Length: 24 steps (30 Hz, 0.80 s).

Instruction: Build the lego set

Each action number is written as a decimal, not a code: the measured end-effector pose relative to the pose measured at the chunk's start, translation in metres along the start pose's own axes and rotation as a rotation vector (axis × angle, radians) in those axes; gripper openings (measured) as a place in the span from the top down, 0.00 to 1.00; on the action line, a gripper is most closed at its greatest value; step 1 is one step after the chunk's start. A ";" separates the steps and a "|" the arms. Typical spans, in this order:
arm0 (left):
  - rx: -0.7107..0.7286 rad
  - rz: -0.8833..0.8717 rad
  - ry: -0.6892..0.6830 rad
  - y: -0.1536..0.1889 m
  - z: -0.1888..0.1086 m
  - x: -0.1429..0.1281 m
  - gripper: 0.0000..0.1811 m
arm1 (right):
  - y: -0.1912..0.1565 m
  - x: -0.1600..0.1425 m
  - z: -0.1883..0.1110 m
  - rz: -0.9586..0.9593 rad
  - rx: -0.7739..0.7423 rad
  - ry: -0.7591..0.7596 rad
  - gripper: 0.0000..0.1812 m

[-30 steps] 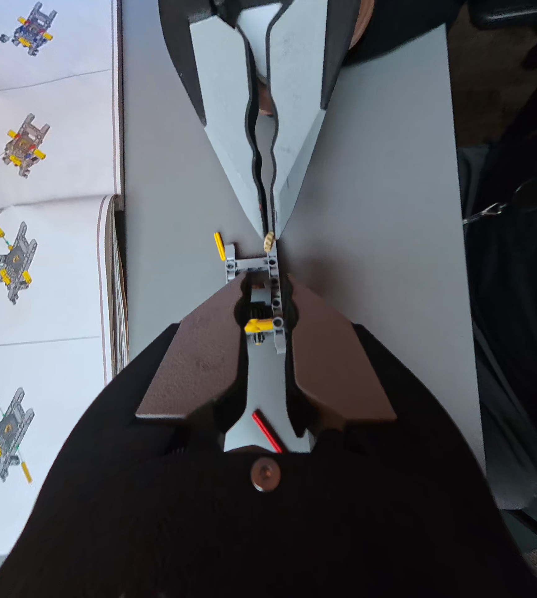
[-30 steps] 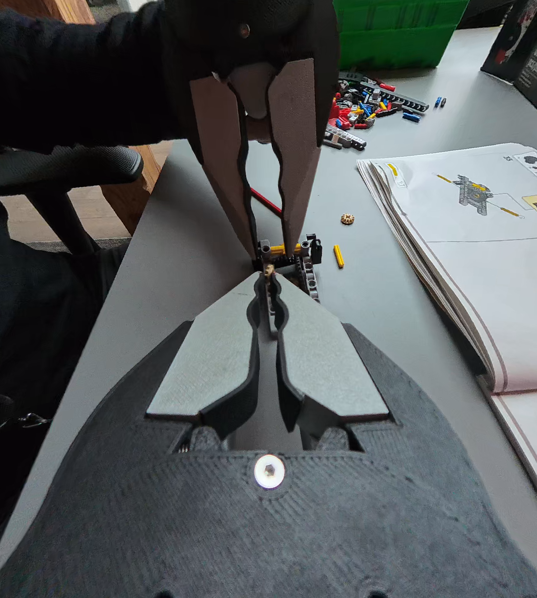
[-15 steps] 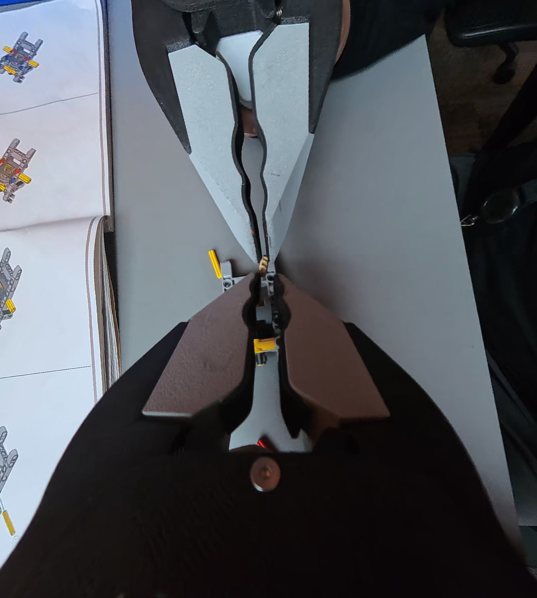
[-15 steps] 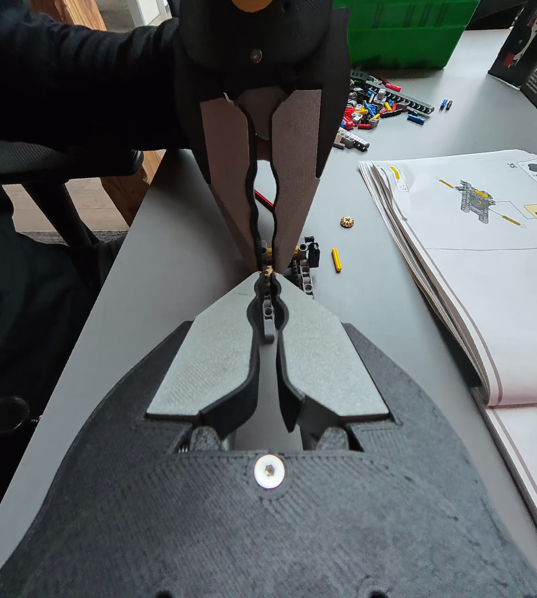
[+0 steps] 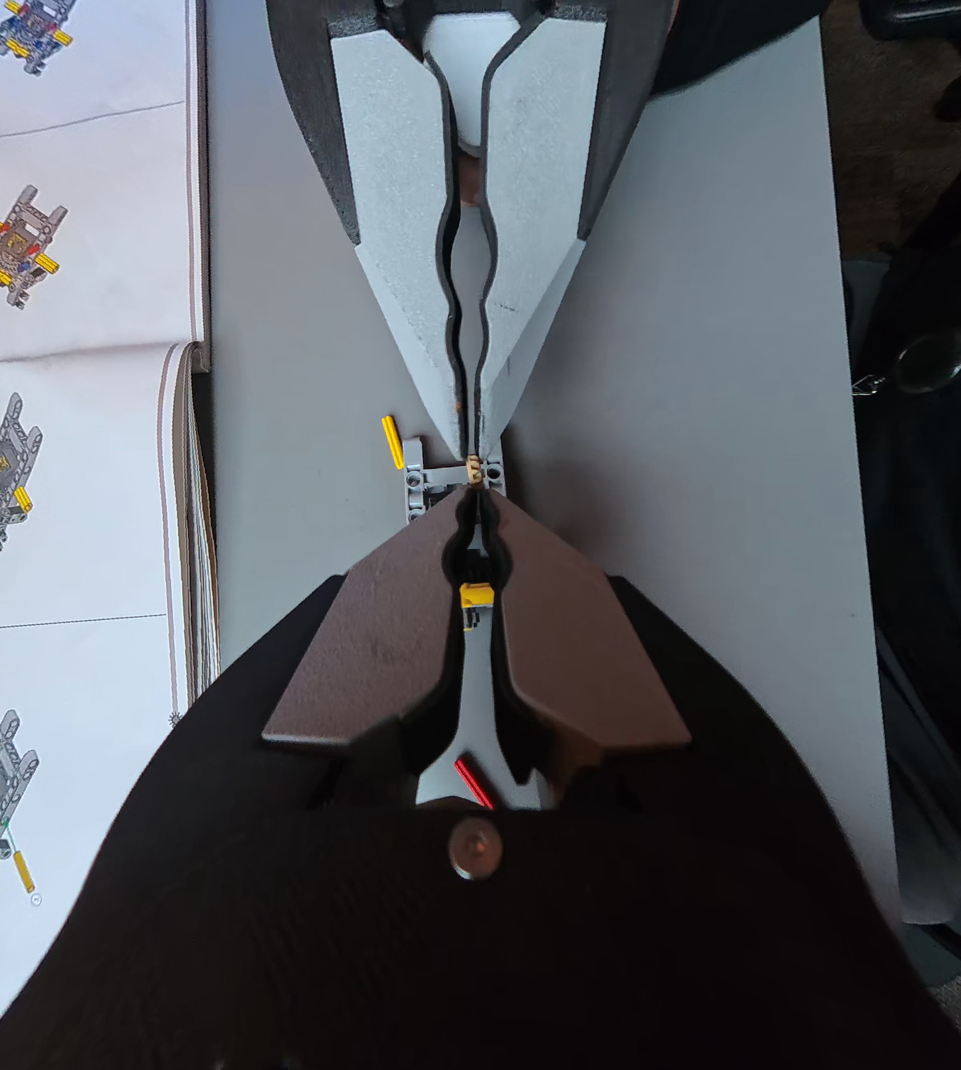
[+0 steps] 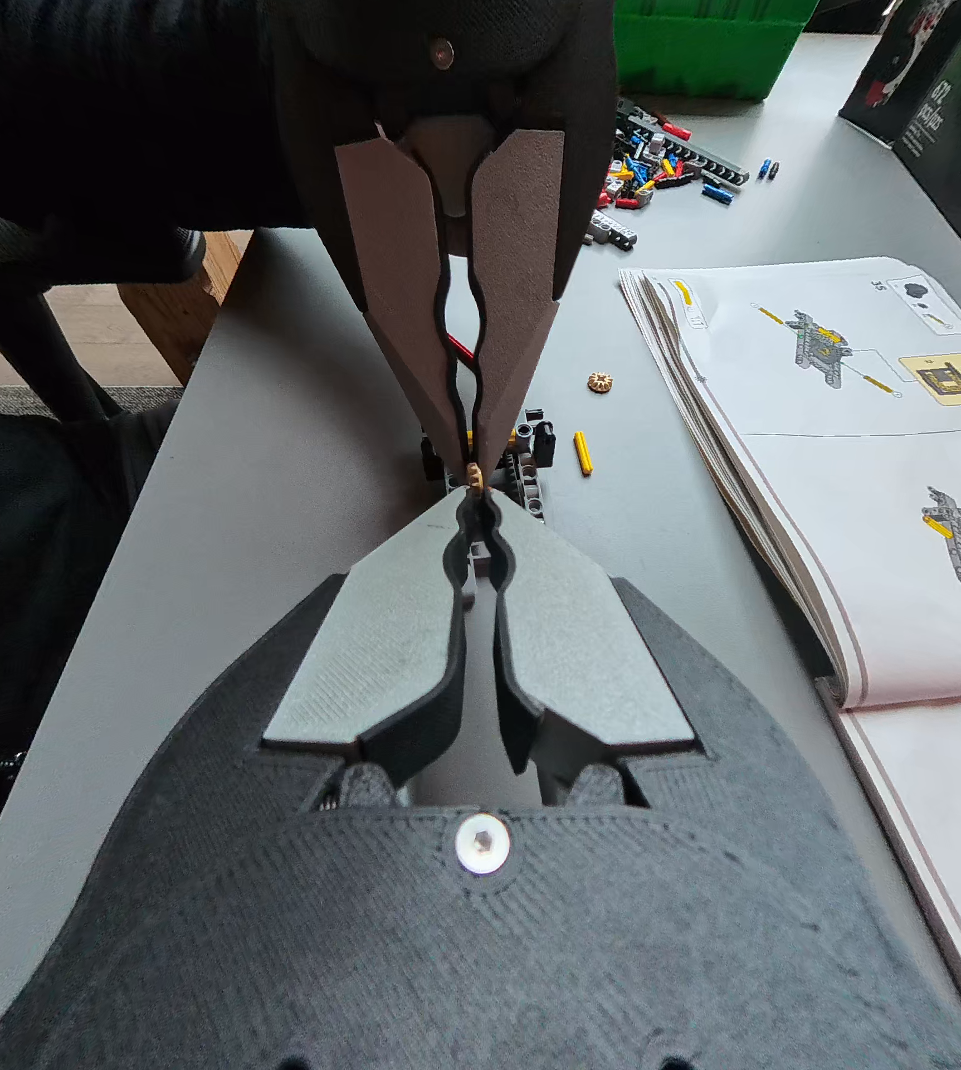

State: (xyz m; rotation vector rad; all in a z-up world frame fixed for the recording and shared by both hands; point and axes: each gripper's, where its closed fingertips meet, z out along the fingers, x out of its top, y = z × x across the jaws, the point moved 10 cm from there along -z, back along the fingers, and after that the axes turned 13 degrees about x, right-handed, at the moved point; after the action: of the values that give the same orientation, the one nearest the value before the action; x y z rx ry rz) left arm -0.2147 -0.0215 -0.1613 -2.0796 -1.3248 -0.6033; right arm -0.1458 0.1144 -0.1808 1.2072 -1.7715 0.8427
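A grey lego frame (image 5: 426, 477) with yellow and black parts lies flat on the grey table; it also shows in the right wrist view (image 6: 530, 480). My left gripper (image 5: 475, 493), brown-fingered, is shut on the frame's right beam. My right gripper (image 6: 475, 499), grey-fingered, is shut on a small tan gear (image 6: 473, 475) and holds it against the frame's end, tip to tip with the left gripper (image 6: 469, 460). From the left wrist view the gear (image 5: 473, 468) sits over the cross beam. Most of the frame is hidden under the fingers.
A loose yellow axle (image 6: 582, 453) lies beside the frame, a second tan gear (image 6: 600, 382) farther off, a red axle (image 5: 473, 784) under my left gripper. The open instruction booklet (image 6: 813, 463), a parts pile (image 6: 657, 173), a green bin (image 6: 698, 52) and a dark box (image 6: 941, 116) stand beyond. My two grippers' fingertips are within a few centimetres of each other. About 7 cm separates my left fingertips from the loose yellow axle (image 6: 582, 453).
My left gripper has closed from open around the frame's beam. My right gripper has brought the tan gear down to the frame's cross beam. The frame has stayed in place.
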 end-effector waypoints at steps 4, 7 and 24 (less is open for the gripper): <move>0.002 0.003 -0.010 0.000 0.001 0.000 1.00 | -0.001 0.000 0.001 -0.016 -0.013 -0.012 1.00; -0.001 0.003 -0.009 0.000 0.001 -0.001 1.00 | -0.002 0.000 0.002 -0.029 -0.019 -0.023 1.00; 0.043 -0.006 -0.059 -0.008 -0.011 -0.009 1.00 | 0.007 -0.004 -0.007 0.039 -0.066 -0.028 0.98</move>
State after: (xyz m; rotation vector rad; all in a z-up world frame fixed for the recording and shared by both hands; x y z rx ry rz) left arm -0.2262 -0.0321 -0.1575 -2.0738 -1.3652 -0.5150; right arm -0.1502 0.1240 -0.1821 1.1501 -1.8361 0.7865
